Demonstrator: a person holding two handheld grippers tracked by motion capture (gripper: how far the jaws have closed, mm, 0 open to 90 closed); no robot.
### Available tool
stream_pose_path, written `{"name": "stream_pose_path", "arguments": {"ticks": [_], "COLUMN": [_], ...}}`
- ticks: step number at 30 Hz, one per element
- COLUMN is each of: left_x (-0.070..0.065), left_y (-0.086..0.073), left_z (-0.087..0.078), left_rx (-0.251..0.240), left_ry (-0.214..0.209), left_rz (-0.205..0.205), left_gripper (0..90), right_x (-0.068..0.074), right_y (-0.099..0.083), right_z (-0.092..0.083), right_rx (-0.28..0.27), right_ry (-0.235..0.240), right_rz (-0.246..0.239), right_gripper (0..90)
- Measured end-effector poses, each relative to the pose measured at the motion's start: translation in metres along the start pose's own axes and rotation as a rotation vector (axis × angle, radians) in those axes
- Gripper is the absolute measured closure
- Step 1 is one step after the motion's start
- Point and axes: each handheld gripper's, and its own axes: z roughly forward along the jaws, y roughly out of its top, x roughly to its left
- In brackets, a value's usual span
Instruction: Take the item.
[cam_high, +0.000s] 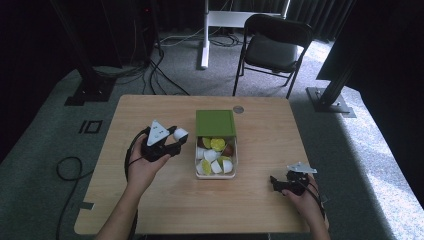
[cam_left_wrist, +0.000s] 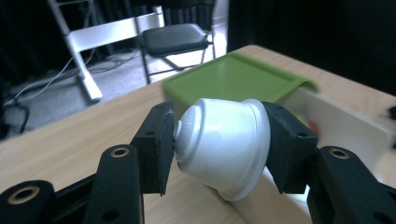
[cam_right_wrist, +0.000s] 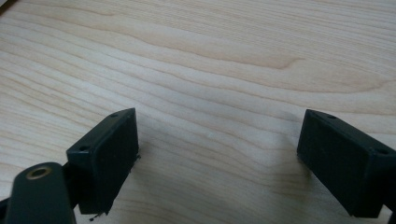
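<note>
The left claw (cam_high: 172, 140) is pinching a white capsule (cam_left_wrist: 224, 147), one jaw on its domed nose and the other on its wide rimmed end, so the hold runs along the capsule's length. It is held above the surface (cam_high: 150, 205), just left of the white box (cam_high: 216, 176), whose green lid (cam_high: 215, 123) covers its far half; in the left gripper view the capsule hangs at the box's near wall. The box holds more capsules, white and yellow-green with a brown one or two. The capsule looks light, thin-walled and smooth, probably easy to dent and apt to slip or pop out if squeezed on the sloping side. The end-to-end hold seems sound, since the flat rim gives one jaw something square to bear on; a light squeeze should do. The right claw (cam_right_wrist: 219, 158) is spread wide with nothing between its jaws, low over bare wood near the surface's right front corner, well apart from the box.
</note>
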Motion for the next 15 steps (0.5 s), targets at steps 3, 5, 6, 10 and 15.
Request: {"name": "stream_pose_path", "arguments": {"ticks": [3,5,6,10,15], "left_x": [0.009,0.013,0.015,0.029,0.037], "left_y": [-0.017,-0.028,-0.034,-0.065,-0.082], "left_z": [0.006,0.011,0.013,0.027,0.033], "left_rx": [0.015,0.028,0.02,0.048,0.062], "left_ry": [0.016,0.026,0.04,0.117,0.115], "left_rz": [-0.042,-0.072,-0.085,-0.148,-0.233], "left_gripper": [49.1,49.1,49.1,49.1,49.1], "right_x": [0.0,0.0,0.0,0.0,0.0], "right_y": [0.0,0.0,0.0,0.0,0.0], "right_z": [0.0,0.0,0.0,0.0,0.0], "right_rx": [0.0,0.001,0.001,0.001,0.001], "right_ry": [0.0,0.0,0.0,0.0,0.0], "right_rz": [0.0,0.0,0.0,0.0,0.0], "right_gripper": [12.3,12.3,12.3,12.3,12.3]}}
